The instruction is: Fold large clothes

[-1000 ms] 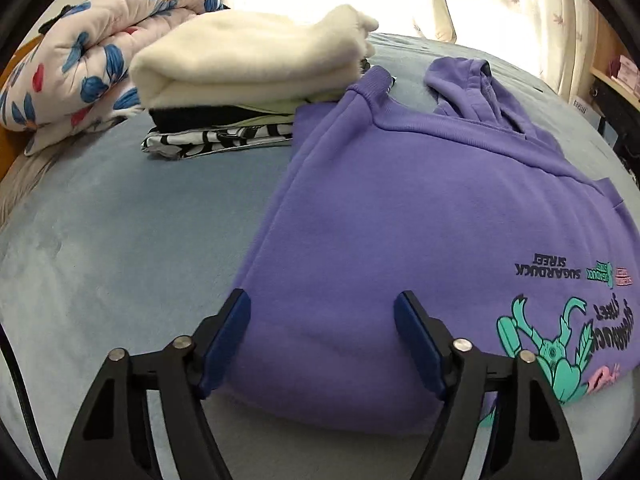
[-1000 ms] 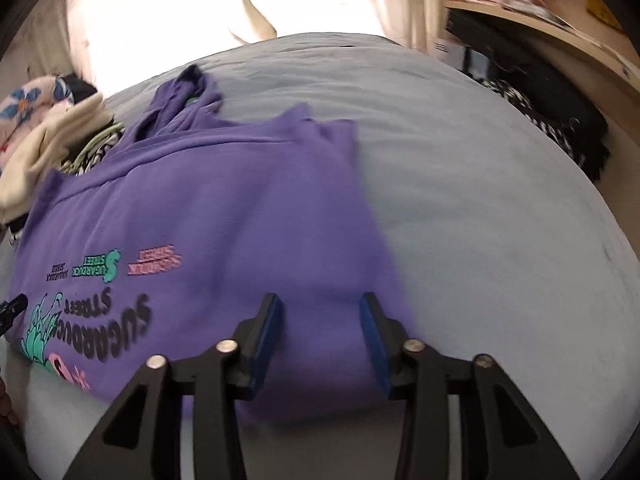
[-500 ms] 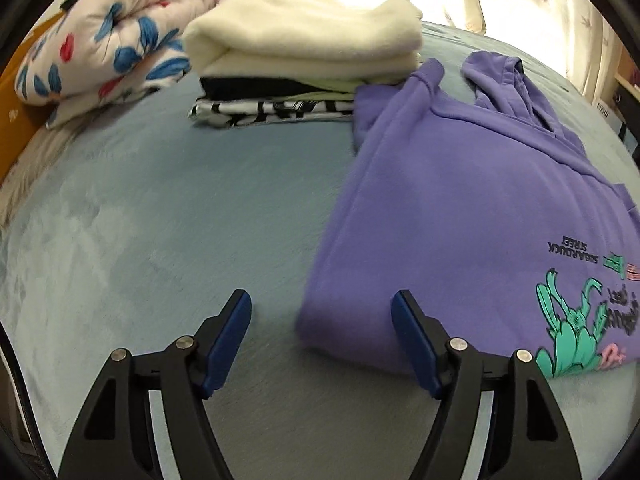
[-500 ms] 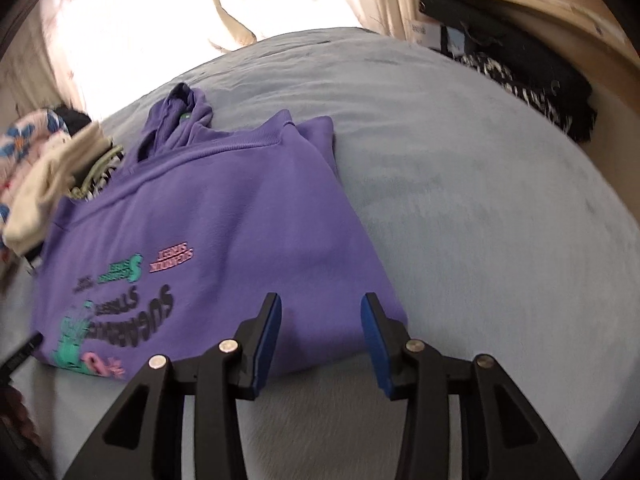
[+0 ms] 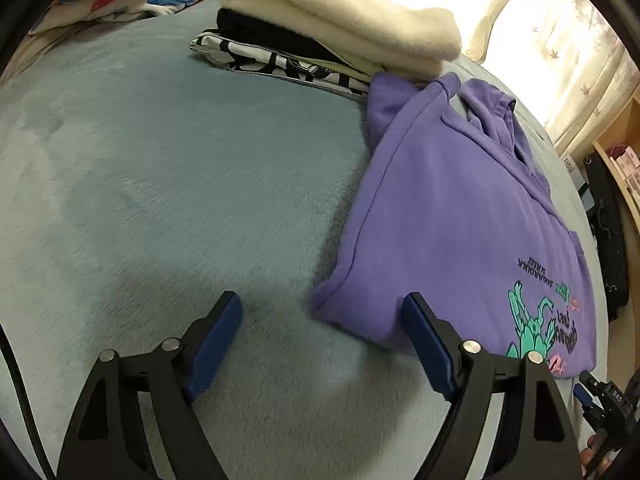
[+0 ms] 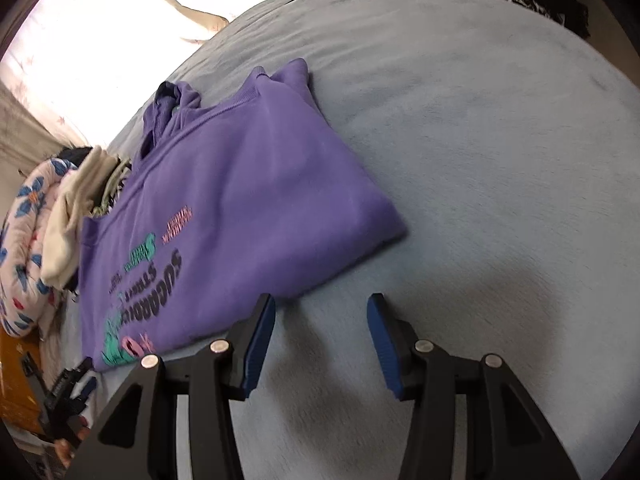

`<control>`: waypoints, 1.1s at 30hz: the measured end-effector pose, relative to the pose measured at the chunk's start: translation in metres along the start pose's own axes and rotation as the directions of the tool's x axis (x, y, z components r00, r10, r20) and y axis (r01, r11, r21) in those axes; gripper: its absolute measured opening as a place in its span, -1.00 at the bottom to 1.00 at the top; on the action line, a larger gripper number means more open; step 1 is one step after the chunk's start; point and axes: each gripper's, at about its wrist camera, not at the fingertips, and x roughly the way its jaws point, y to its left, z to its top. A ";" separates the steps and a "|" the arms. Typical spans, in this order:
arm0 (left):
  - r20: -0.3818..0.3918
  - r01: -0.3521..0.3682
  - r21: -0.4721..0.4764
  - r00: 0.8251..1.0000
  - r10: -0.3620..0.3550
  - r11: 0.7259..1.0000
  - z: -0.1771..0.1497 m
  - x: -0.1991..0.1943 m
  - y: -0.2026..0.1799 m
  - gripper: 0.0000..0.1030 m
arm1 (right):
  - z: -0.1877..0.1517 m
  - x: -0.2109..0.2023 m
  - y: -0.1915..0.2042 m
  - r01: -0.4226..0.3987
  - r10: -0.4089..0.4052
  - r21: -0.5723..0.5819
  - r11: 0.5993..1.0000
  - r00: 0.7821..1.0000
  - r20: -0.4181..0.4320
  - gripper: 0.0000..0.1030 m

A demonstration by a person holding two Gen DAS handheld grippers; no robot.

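Nearest, the left tool [image 5: 320, 340] stands wide, its jaws having just opened further, with only the hoodie's [image 5: 460, 208] near left corner between them, unpinched. The right tool [image 6: 322, 340] has just been widening too, empty over the bed [image 6: 500, 160]. The hoodie lies folded flat: soft, thick, probably floppy; best gripped at near corners. Beyond sits a stack of clothes [image 5: 340, 20].

Ahead of me: bed [image 5: 168, 184] with blue-grey plush cover, nap brushed in patches. Bright window [image 6: 80, 28] behind pale leaf-print curtains [image 5: 568, 56], daylight blown out white. Wooden shelf [image 5: 624, 168] at right edge. Floral quilt [image 6: 24, 240] rolled at bed's far side. Dark bag [image 5: 608, 232] beside bed.
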 end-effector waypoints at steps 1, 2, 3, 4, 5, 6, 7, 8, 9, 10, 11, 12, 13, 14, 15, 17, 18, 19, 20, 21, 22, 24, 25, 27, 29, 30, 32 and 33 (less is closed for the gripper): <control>-0.001 0.007 0.000 1.000 -0.007 1.000 0.002 0.004 -0.001 0.66 | 0.003 0.003 0.001 -0.014 0.014 0.006 1.000 1.000 0.003 -0.06; 0.002 0.011 0.004 1.000 -0.011 1.000 0.005 0.008 -0.002 0.68 | 0.007 0.007 0.002 -0.027 0.027 0.014 1.000 1.000 0.007 -0.06; 0.005 0.008 0.011 1.000 -0.008 1.000 0.008 0.012 -0.004 0.69 | 0.011 0.010 0.003 -0.035 0.034 0.025 0.999 0.999 0.010 -0.06; 0.007 0.006 0.022 1.000 -0.006 1.000 0.011 0.016 -0.008 0.71 | 0.016 0.015 0.005 -0.049 0.049 0.034 0.998 0.999 0.016 -0.02; 0.009 0.003 0.038 1.000 -0.004 0.999 0.015 0.020 -0.011 0.74 | 0.019 0.018 0.006 -0.051 0.050 0.038 0.998 0.999 0.019 -0.02; 0.010 -0.001 0.049 1.000 0.000 0.999 0.017 0.024 -0.015 0.74 | 0.022 0.022 0.007 -0.049 0.048 0.044 0.998 0.999 0.019 -0.02; 0.015 0.000 0.062 1.000 -0.001 0.998 0.020 0.026 -0.018 0.75 | 0.025 0.026 0.009 -0.053 0.052 0.048 0.997 0.998 0.024 -0.02; 0.022 0.003 0.082 1.000 -0.005 0.997 0.023 0.031 -0.023 0.75 | 0.026 0.028 0.010 -0.057 0.055 0.050 0.997 0.998 0.034 -0.02; 0.024 0.004 0.096 1.000 -0.006 0.995 0.026 0.034 -0.026 0.75 | 0.028 0.031 0.011 -0.056 0.054 0.049 0.997 0.998 0.040 -0.03; 0.027 0.004 0.107 1.000 -0.007 0.994 0.028 0.037 -0.030 0.74 | 0.029 0.033 0.013 -0.054 0.052 0.045 0.998 0.998 0.045 -0.03; 0.034 0.013 0.119 0.999 -0.017 0.993 0.029 0.038 -0.033 0.52 | 0.029 0.033 0.013 -0.051 0.049 0.040 0.998 0.997 0.053 -0.08; 0.040 0.039 0.128 0.998 -0.045 0.991 0.030 0.037 -0.037 0.26 | 0.029 0.032 0.014 -0.047 0.045 0.030 0.998 0.997 0.060 -0.10; 0.022 0.077 0.140 0.997 -0.081 0.987 0.030 0.037 -0.041 -0.28 | 0.028 0.032 0.016 -0.035 0.034 0.016 0.999 0.997 0.068 -0.23; 0.022 0.054 0.149 0.998 -0.058 0.987 0.030 0.035 -0.046 -0.41 | 0.028 0.031 0.015 -0.034 0.033 0.014 0.999 0.997 0.072 -0.35; 0.032 0.029 0.168 0.999 -0.035 0.985 0.029 0.032 -0.052 -0.48 | 0.028 0.029 0.013 -0.041 0.039 0.019 0.999 0.996 0.075 -0.41; 0.043 -0.025 0.205 0.999 0.016 0.978 0.026 0.026 -0.063 -0.56 | 0.027 0.024 0.011 -0.050 0.047 0.030 0.998 0.996 0.082 -0.58; 0.045 -0.045 0.217 0.998 0.036 0.975 0.025 0.022 -0.068 -0.57 | 0.026 0.019 0.011 -0.046 0.043 0.032 0.998 0.995 0.089 -0.61; 0.049 -0.055 0.221 0.998 0.045 0.974 0.025 0.017 -0.071 -0.58 | 0.025 0.014 0.013 -0.042 0.039 0.026 0.999 0.994 0.098 -0.65; 0.048 -0.057 0.219 0.998 0.047 0.974 0.024 0.013 -0.071 -0.59 | 0.024 0.008 0.015 -0.031 0.030 0.013 0.999 0.993 0.110 -0.70; 0.040 -0.048 0.210 0.998 0.041 0.977 0.025 0.006 -0.072 -0.59 | 0.023 0.002 0.017 -0.020 0.020 0.001 1.000 0.993 0.120 -0.73; 0.035 -0.041 0.205 0.999 0.035 0.978 0.025 0.000 -0.072 -0.59 | 0.021 -0.007 0.020 -0.015 0.016 -0.011 1.000 0.992 0.129 -0.75; 0.031 -0.030 0.208 0.999 0.024 0.978 0.021 -0.015 -0.073 -0.59 | 0.019 -0.019 0.021 -0.019 0.022 -0.018 1.000 0.991 0.135 -0.77; 0.026 -0.031 0.213 0.999 0.026 0.977 0.020 -0.021 -0.074 -0.59 | 0.017 -0.027 0.022 -0.019 0.022 -0.024 1.000 0.990 0.138 -0.77; 0.007 -0.031 0.225 1.000 0.031 0.974 0.014 -0.032 -0.072 -0.59 | 0.012 -0.040 0.023 -0.009 0.014 -0.035 0.999 0.990 0.139 -0.77; -0.014 -0.025 0.221 0.999 0.029 0.975 0.008 -0.041 -0.068 -0.59 | 0.005 -0.050 0.020 -0.009 0.014 -0.034 0.999 0.991 0.130 -0.77; -0.025 -0.021 0.219 0.999 0.028 0.976 0.001 -0.048 -0.063 -0.59 | 0.000 -0.056 0.017 -0.010 0.014 -0.033 0.999 0.993 0.119 -0.77; -0.043 -0.012 0.208 0.999 0.022 0.978 -0.010 -0.059 -0.053 -0.59 | -0.011 -0.065 0.012 -0.009 0.013 -0.034 0.999 0.995 0.101 -0.77; -0.051 -0.008 0.205 0.999 0.019 0.979 -0.017 -0.067 -0.047 -0.59 | -0.019 -0.070 0.011 0.000 0.004 -0.044 0.999 0.996 0.090 -0.77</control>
